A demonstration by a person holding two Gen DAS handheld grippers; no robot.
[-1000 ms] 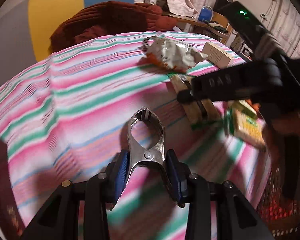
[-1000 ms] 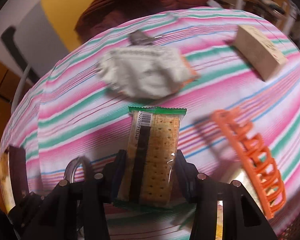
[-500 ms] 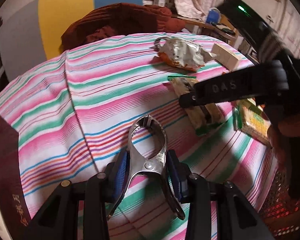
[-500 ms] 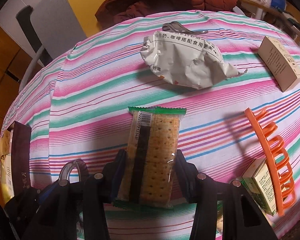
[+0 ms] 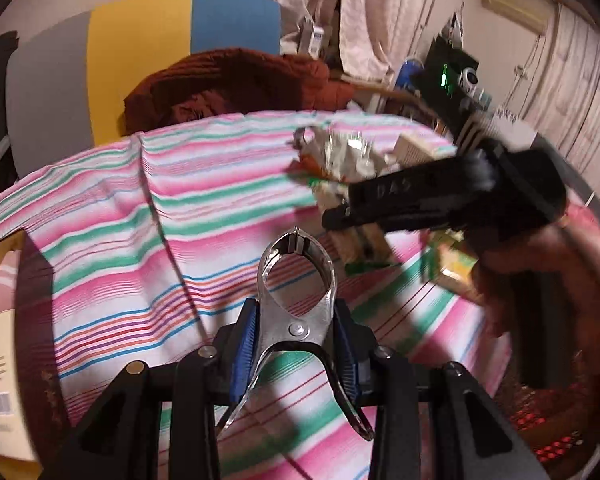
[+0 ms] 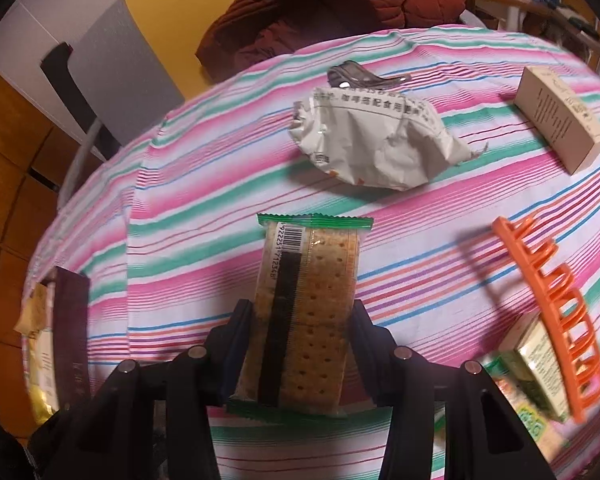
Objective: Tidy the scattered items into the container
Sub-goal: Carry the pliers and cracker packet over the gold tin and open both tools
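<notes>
The left gripper (image 5: 296,354), clamped on the metal clip (image 5: 296,300), had lifted off the striped cloth (image 5: 140,240), ready for the container, while the right gripper (image 6: 300,354) squeezed the cracker pack (image 6: 306,312).

My left tongs (image 5: 296,356) are matte black plastic, two angular fingers with triangular cut-outs and blue ribbed pads (image 5: 242,354) on their inner faces. Small round silver screws sit on the knuckles. My right tongs (image 6: 300,354) have the same build: black fingers, silver screw heads, blue lining. Seen from the left camera, the right one's long black body carries raised letters, and a green light glows on the black block at its far end.
</notes>
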